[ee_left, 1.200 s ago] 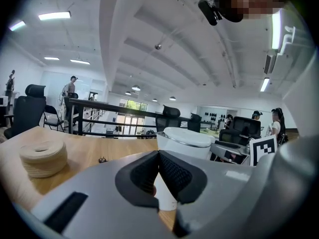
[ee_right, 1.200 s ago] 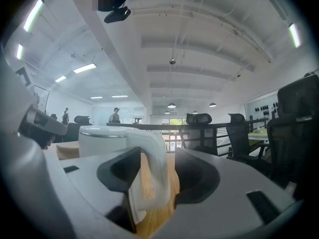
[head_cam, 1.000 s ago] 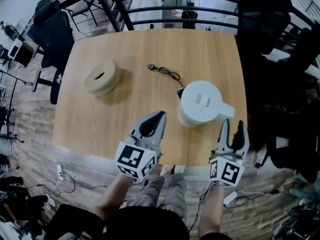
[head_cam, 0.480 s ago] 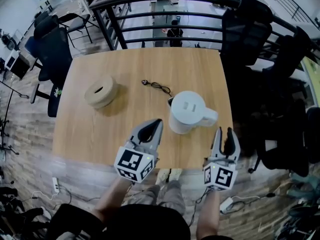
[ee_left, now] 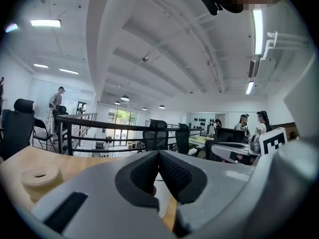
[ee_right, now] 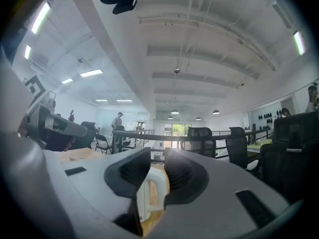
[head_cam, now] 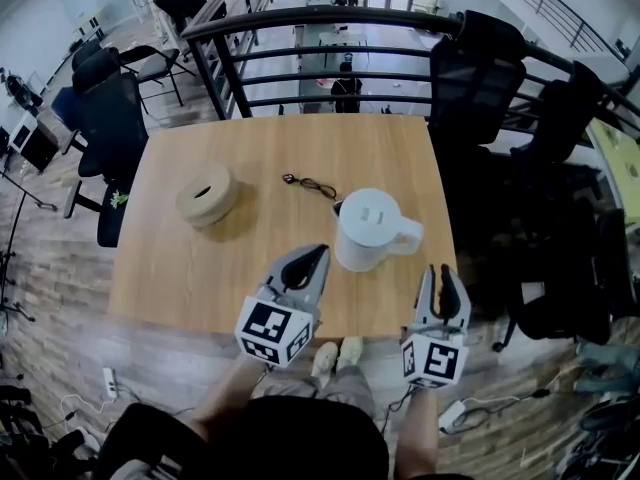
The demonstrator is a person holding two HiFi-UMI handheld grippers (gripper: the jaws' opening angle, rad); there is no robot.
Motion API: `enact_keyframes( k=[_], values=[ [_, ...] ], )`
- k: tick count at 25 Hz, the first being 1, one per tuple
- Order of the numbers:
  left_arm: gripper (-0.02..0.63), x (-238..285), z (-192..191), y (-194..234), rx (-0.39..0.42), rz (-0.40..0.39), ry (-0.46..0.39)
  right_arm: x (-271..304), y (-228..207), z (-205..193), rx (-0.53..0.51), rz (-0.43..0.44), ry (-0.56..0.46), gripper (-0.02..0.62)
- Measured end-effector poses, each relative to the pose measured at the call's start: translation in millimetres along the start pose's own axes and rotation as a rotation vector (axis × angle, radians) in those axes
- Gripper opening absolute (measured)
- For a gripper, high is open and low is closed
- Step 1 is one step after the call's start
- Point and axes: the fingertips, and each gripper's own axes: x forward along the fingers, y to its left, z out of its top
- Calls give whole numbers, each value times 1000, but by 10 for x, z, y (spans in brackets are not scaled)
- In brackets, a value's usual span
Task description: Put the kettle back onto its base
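Your right gripper (head_cam: pixel 440 276) has just been narrowing its jaws, but there's a gap and nothing pinched. The white kettle (head_cam: pixel 362 230) sits just ahead and left of it, with its handle (ee_right: pixel 152 193) lined up in the gap. Your left gripper (head_cam: pixel 316 256) is closed on nothing, near the kettle's front. The tan base (head_cam: pixel 208 194) sits well off to the left, and a black cord (head_cam: pixel 312 184) lies just behind the kettle.

Open-plan office, mezzanine level: black swivel chairs (head_cam: pixel 112 108), railing (head_cam: pixel 300 12), strip ceiling lights (ee_left: pixel 45 23).

Bright, even overhead light — soft shadows, strong fisheye bending at edges.
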Motion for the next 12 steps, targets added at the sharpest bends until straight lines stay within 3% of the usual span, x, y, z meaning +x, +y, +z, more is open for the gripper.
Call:
enact_keyframes(
  k=[12],
  values=[
    [-2, -256, 90, -185, 21, -30, -12, -396, 155, 235, -2, 2, -39, 28]
  ],
)
